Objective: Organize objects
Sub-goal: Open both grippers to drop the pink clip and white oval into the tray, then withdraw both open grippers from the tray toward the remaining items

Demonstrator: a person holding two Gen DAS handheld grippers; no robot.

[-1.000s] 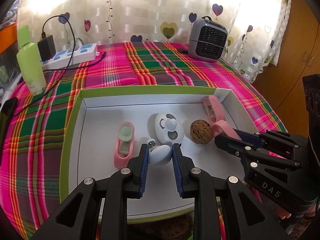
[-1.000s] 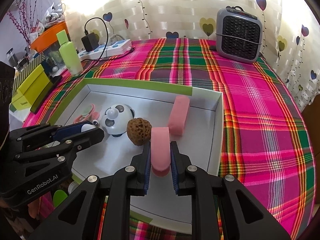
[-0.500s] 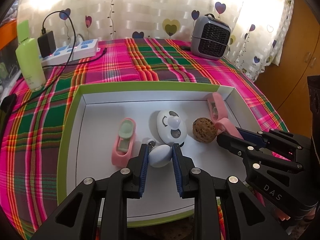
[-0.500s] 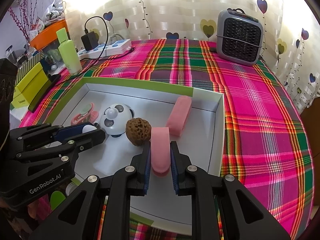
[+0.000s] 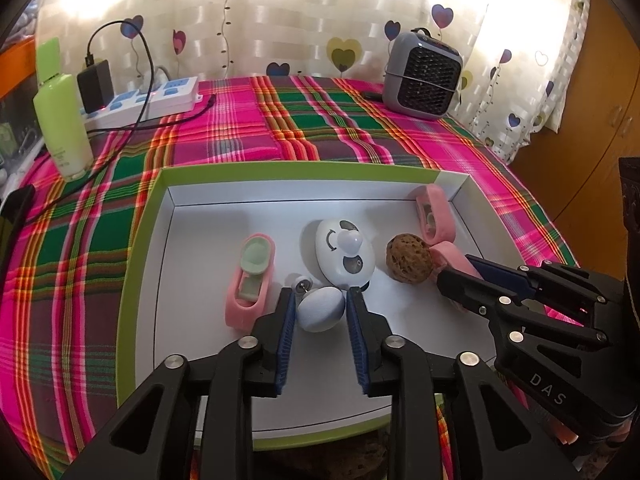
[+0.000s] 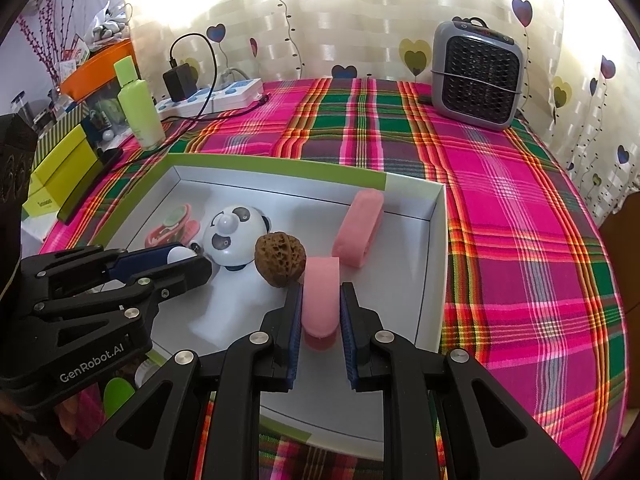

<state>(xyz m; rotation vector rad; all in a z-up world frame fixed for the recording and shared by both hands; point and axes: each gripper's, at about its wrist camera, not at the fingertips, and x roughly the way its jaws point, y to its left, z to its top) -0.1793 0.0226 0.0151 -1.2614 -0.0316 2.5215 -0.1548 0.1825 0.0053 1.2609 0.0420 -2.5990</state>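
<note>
Three pink cases (image 5: 250,280), one walnut (image 5: 408,261), one panda (image 5: 344,252), one egg (image 5: 321,309)

The left gripper (image 5: 321,307) reaches forward and slightly down, its two black fingers with blue ribbed pads (image 5: 286,326) set a little apart and closed on a small pale egg-shaped toy (image 5: 321,309) held near the tips. The right gripper (image 6: 320,312) points the same way, level with it on the right, its pads (image 6: 295,322) pressed against both sides of a pink case (image 6: 320,298) standing between them. The two grippers sit side by side, near each other, not touching.
</note>
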